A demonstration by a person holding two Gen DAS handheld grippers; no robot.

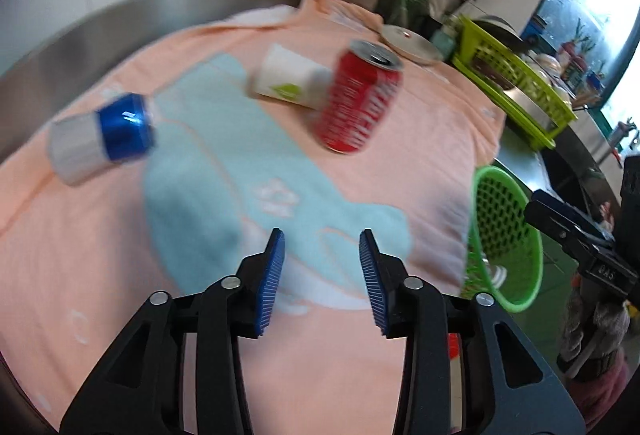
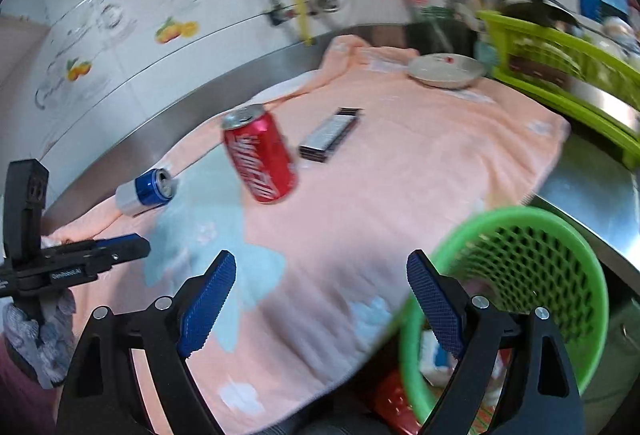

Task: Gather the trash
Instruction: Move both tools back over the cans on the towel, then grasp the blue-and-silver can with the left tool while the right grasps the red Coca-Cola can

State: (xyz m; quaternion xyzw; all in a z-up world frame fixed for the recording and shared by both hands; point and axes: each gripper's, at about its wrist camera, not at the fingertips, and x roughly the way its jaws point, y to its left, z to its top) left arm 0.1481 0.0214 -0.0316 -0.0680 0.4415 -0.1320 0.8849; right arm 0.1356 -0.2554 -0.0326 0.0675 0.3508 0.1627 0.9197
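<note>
Lying sideways: blue can [image 2: 146, 192]; red can [image 2: 260, 155] upright; both grippers empty, parted.

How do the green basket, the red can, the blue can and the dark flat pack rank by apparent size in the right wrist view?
1. green basket, though it is nearest the camera
2. red can
3. blue can and dark flat pack: they look alike, so unranked

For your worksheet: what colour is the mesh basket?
Bright green basket, clearest in the right wrist view.

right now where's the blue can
The blue can lies on its side at the peach towel's left edge, left of the upright red can.
</note>
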